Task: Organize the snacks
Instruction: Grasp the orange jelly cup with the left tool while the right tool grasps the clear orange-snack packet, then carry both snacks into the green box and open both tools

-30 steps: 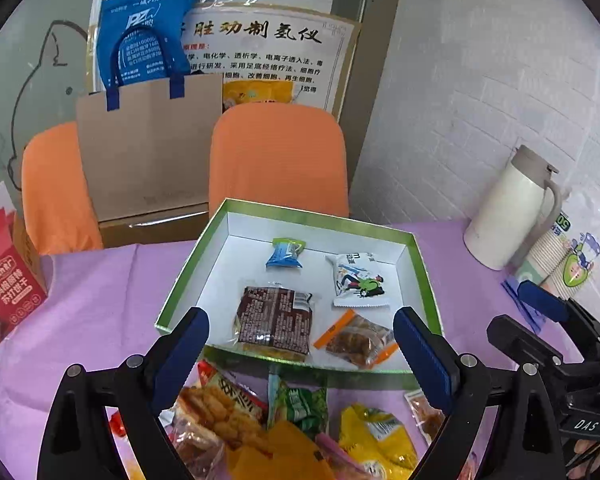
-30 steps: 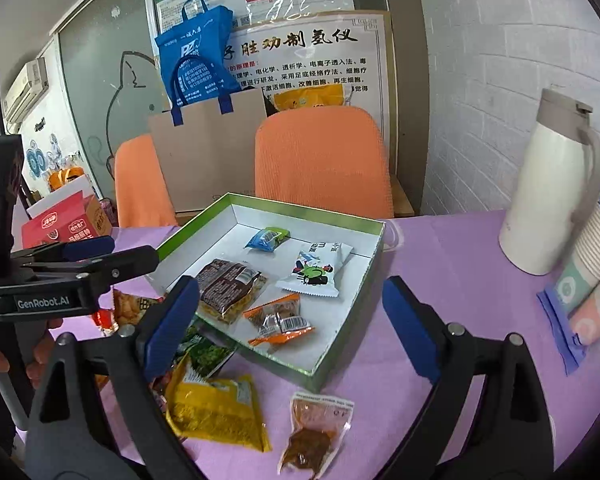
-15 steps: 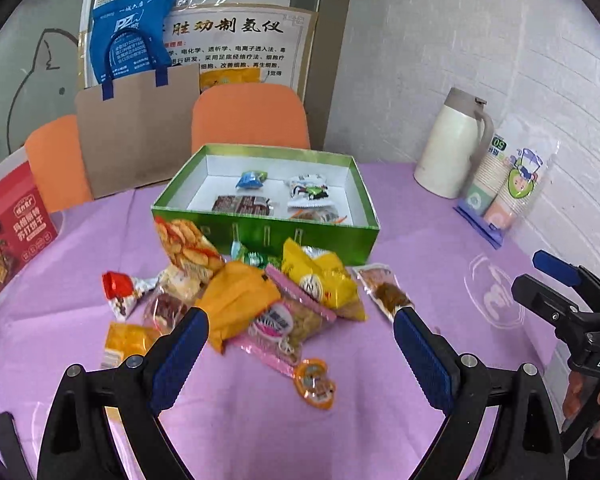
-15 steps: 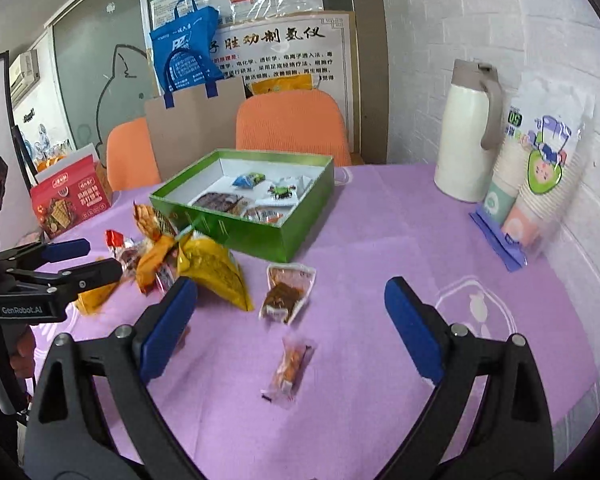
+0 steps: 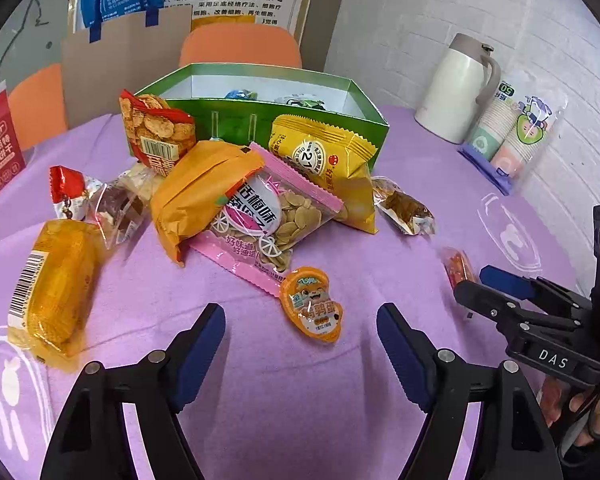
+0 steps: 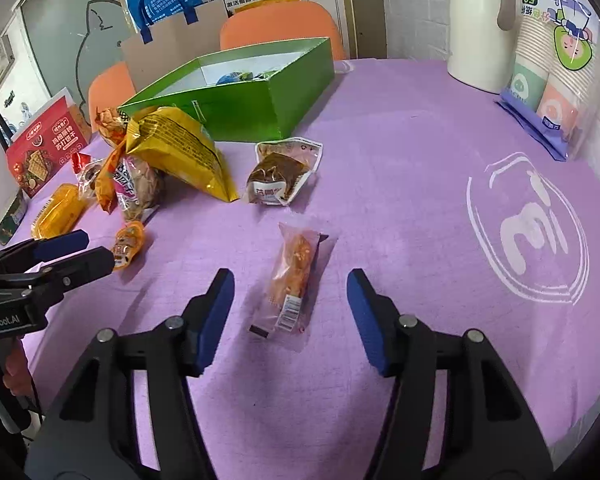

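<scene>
On the purple-covered worktop (image 6: 400,168), both tools were found spread wide and holding nothing. The right tool (image 6: 291,316) hung low over a long clear-wrapped snack (image 6: 294,276), which lay flat and alone on the cloth, its barcoded end towards the camera and roughly centred between the blue pads (image 6: 216,320). The left tool (image 5: 301,342) stood just short of a small orange jelly cup (image 5: 314,306), which lay apart from the main heap.

The green box (image 6: 236,100) stood open further back, with a few packets visible inside. Most of the snacks were outside it: a yellow bag (image 5: 328,168) and a cracker pack (image 5: 152,130) leaned against its front wall, with a pink seed packet (image 5: 266,224) and an orange pouch (image 5: 198,192) piled before them. A brown vacuum pack (image 6: 284,172) lay near the box corner. The task was judged to be at an early stage.

Risks noted:
- The long snack's film looked thin and slack; a closure on the wrapper edge alone could let the contents slip or swing on lifting.
- The snack lay slightly askew to the pads, so closure might twist it rather than seat it.
- The jelly cup's domed, glossy lid could squirt out under pinching.
- The two tools worked near one another, so simultaneous travel towards the box invited collision.
- The leaning bags could be toppled by a low approach to the box.
</scene>
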The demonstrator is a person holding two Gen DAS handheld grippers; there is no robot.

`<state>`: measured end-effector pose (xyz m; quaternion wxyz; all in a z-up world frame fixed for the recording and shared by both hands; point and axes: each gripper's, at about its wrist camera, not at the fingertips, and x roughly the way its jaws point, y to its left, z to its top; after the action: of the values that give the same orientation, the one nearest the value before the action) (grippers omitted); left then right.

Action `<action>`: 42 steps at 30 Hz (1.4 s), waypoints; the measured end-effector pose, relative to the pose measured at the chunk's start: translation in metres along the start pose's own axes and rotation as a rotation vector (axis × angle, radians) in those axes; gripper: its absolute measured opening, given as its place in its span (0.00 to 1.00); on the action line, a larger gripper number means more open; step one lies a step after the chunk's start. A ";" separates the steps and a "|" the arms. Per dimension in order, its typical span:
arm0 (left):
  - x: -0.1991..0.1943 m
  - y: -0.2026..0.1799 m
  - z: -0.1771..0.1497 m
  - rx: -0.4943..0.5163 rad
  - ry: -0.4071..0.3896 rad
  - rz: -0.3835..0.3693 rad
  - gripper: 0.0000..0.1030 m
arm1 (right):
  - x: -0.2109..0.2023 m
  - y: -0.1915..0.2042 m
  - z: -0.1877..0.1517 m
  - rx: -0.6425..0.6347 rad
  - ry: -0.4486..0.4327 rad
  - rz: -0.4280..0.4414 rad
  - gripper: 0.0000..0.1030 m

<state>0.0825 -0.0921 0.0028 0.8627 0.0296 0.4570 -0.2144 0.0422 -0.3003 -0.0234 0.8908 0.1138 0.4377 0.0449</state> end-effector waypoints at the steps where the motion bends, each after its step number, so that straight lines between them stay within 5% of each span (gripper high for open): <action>1: 0.003 -0.001 0.001 0.001 0.004 0.003 0.75 | 0.002 -0.001 0.000 0.001 0.005 -0.001 0.50; 3: 0.011 -0.003 0.003 0.003 0.023 -0.004 0.63 | 0.002 -0.002 -0.001 -0.006 0.003 0.002 0.23; 4: 0.016 -0.003 0.003 0.003 0.040 -0.013 0.57 | 0.002 -0.003 -0.001 -0.010 0.008 0.011 0.22; 9: 0.022 -0.005 0.004 -0.004 0.048 -0.007 0.52 | -0.001 -0.005 -0.007 -0.022 0.007 0.031 0.22; 13: 0.023 -0.004 0.005 -0.005 0.055 -0.008 0.36 | -0.004 -0.005 -0.010 -0.023 0.001 0.039 0.23; 24: 0.020 0.000 0.001 -0.023 0.053 -0.022 0.35 | -0.003 -0.004 -0.008 -0.024 0.005 0.044 0.26; 28: 0.015 0.000 -0.002 -0.021 0.055 -0.042 0.26 | -0.004 -0.002 -0.009 -0.035 0.015 0.053 0.21; 35: -0.028 -0.003 0.006 0.020 -0.029 -0.062 0.25 | -0.038 0.014 0.008 -0.080 -0.061 0.102 0.21; 42: -0.077 0.002 0.060 0.061 -0.161 -0.046 0.26 | -0.061 0.037 0.060 -0.142 -0.154 0.138 0.21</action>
<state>0.0919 -0.0789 0.0993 0.8902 0.0283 0.3800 -0.2495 0.0530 -0.2848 0.0684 0.9223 0.0834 0.3548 0.1283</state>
